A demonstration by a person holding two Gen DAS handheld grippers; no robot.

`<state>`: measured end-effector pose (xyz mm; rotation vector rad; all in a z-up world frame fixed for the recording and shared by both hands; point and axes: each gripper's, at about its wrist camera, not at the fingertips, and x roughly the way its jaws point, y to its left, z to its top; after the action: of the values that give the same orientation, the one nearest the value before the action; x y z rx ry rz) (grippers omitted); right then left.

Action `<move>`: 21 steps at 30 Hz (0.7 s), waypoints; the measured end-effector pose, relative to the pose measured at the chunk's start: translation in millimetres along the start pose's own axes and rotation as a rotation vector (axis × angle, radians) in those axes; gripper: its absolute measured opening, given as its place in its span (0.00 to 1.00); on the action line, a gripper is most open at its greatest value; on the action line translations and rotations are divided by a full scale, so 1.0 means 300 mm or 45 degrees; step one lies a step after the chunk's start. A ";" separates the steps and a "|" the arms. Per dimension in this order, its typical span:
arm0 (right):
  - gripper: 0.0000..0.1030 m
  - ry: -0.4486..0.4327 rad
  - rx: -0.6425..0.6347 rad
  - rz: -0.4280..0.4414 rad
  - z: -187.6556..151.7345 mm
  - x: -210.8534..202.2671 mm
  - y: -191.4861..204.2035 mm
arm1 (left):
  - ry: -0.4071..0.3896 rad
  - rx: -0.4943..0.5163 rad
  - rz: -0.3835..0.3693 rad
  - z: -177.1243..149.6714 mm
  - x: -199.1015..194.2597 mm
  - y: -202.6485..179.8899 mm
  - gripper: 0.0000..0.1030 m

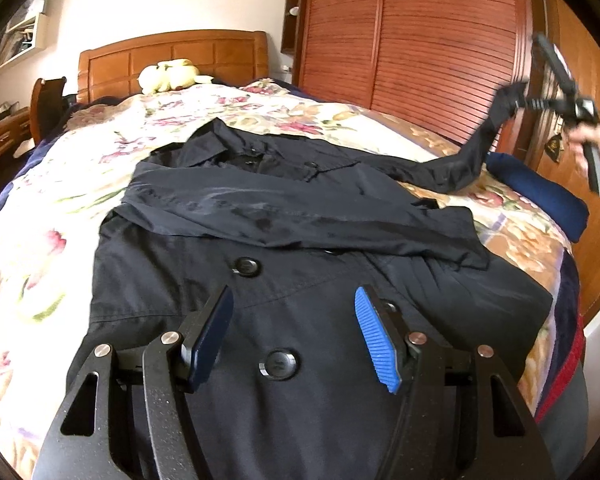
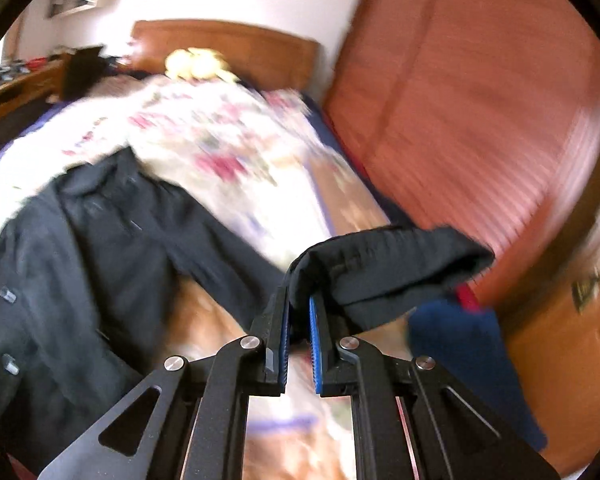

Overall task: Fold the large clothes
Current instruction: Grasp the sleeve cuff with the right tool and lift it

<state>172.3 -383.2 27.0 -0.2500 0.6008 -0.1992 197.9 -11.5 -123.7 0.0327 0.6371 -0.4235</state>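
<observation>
A black double-breasted coat [image 1: 300, 240] lies front up on the bed, collar toward the headboard. One sleeve [image 1: 280, 208] is folded across its chest. My left gripper [image 1: 292, 296] hovers open over the lower front, with only coat buttons below its fingers. The other sleeve [image 1: 460, 160] stretches up off the bed to the right, where a hand holds my right gripper [image 1: 518, 98]. In the blurred right wrist view, the right gripper [image 2: 298, 298] is shut on the sleeve cuff [image 2: 380, 264], which drapes over its fingertips.
A floral bedspread [image 1: 80, 200] covers the bed. A yellow plush toy [image 1: 168, 76] sits by the wooden headboard [image 1: 172, 52]. A louvred wooden wardrobe [image 1: 420, 40] stands along the right. A navy cushion [image 1: 540, 196] lies at the bed's right edge, and a chair [image 1: 48, 108] stands at the left.
</observation>
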 end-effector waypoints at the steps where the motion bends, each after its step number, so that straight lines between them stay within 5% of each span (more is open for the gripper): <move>1: 0.09 -0.033 -0.025 0.026 0.036 -0.025 0.042 | -0.002 -0.006 0.005 0.000 -0.003 0.011 0.63; 7: 0.09 -0.160 -0.157 0.217 0.172 -0.157 0.325 | -0.021 -0.067 0.025 0.004 -0.027 0.090 0.63; 16: 0.09 -0.247 -0.279 0.585 0.136 -0.334 0.631 | -0.054 -0.134 0.055 0.007 -0.064 0.182 0.63; 21: 0.34 -0.222 -0.284 0.657 0.091 -0.365 0.631 | -0.062 -0.148 0.061 0.004 -0.073 0.200 0.63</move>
<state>120.9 -170.4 52.4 -0.3150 0.4963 0.3864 206.5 51.2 -116.0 -0.0730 0.6106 -0.3397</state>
